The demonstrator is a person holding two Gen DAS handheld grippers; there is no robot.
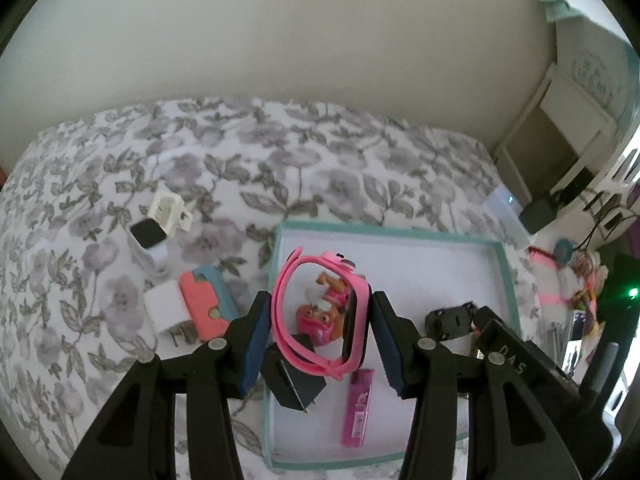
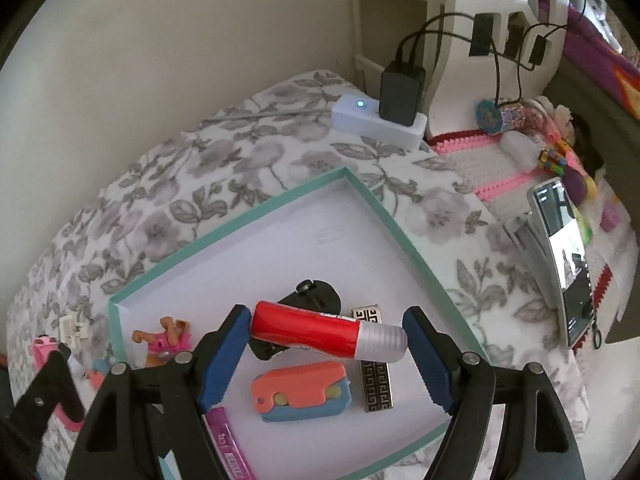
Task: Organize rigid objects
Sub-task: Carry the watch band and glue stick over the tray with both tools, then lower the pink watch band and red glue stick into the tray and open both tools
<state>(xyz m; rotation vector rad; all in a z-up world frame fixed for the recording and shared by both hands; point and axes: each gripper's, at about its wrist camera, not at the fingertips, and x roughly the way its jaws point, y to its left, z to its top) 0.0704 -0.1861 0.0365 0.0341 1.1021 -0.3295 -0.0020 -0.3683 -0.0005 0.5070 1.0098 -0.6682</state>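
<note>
Left wrist view: left claw (image 1: 320, 336) clamps pink watch (image 1: 316, 316); right claw (image 2: 326, 354) clamps red glue stick (image 2: 320, 334), labels unreadable.

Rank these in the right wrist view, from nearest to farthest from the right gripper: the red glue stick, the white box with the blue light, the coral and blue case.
1. Glue stick, held across the right gripper.
2. Case, just below, in the tray.
3. White box, far back, by the wall.
</note>
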